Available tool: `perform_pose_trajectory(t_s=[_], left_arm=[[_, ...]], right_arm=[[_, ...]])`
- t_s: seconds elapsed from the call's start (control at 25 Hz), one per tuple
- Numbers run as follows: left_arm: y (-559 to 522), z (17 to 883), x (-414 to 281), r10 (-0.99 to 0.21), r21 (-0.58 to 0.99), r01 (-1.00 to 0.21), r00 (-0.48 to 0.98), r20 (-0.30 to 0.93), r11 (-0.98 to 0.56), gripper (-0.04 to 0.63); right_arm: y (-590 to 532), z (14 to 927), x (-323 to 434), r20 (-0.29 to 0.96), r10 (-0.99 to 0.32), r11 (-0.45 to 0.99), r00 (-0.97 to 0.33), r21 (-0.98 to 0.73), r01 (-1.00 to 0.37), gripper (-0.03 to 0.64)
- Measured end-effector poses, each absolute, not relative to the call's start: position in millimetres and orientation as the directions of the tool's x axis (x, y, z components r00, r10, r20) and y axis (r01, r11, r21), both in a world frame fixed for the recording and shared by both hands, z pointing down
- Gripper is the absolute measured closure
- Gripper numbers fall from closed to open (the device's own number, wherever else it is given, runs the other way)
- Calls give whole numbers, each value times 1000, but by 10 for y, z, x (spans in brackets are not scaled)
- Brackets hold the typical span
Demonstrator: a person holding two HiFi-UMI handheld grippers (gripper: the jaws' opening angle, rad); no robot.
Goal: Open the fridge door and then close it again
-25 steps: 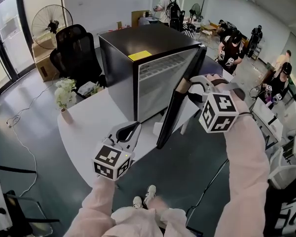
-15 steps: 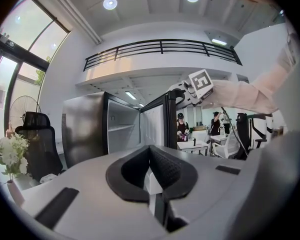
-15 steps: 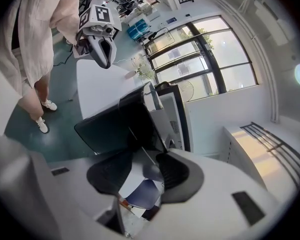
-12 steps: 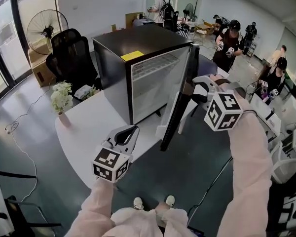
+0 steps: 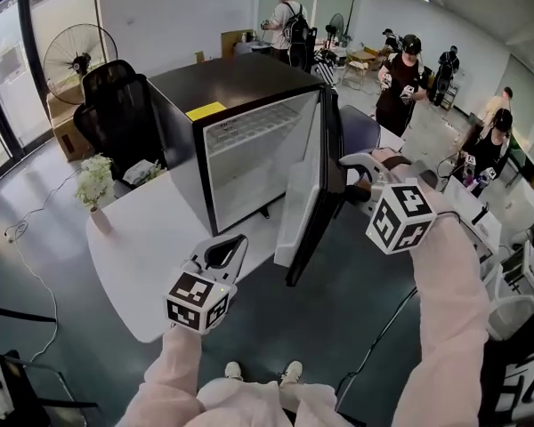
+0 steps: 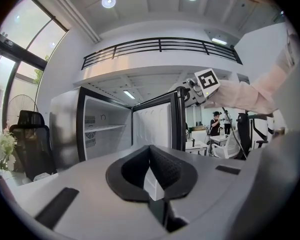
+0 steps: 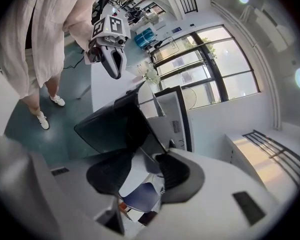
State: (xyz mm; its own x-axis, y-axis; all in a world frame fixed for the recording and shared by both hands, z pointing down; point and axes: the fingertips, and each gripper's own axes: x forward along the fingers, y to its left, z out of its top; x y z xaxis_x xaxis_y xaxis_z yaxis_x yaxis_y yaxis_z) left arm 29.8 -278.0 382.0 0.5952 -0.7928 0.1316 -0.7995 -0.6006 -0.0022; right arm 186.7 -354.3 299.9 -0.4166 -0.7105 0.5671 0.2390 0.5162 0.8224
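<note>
Although a yellow label [image 5: 205,111] sits on top of the black fridge [image 5: 249,74] near its front edge, its print is too small to read, and the only other marks are the black-and-white squares on each gripper's cube. The fridge stands on a white worktop [image 5: 151,238] with its door [image 5: 313,205] swung wide open, dark outside and white inside. At the door's free edge is the right gripper [image 5: 347,178]. Its fingers [image 7: 176,171] have just been spreading and stand apart, with the door's edge at their mouth and neither pad pressing on it. The left gripper [image 5: 242,238] hangs in front of the fridge, apart from it, its fingers [image 6: 172,170] clenched tip to tip on nothing. Only the left gripper view looks into the fridge: white walls, one shelf [image 6: 105,128] and a round vent [image 6: 91,134] on the back wall. Only the head view shows the flowers [image 5: 93,178], chair [image 5: 116,100] and fan [image 5: 74,56] to the left of the fridge, and people [image 5: 396,83] beyond it.
</note>
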Motion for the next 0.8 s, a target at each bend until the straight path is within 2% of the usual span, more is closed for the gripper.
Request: perform_pose_trajectory(t_s=[0.8], left_arm=[[-2819, 3879, 1083, -845, 6, -853, 518, 129, -522, 584]], right_arm=[[-3498, 2994, 2605, 566, -628, 470, -535, 823, 318, 449]])
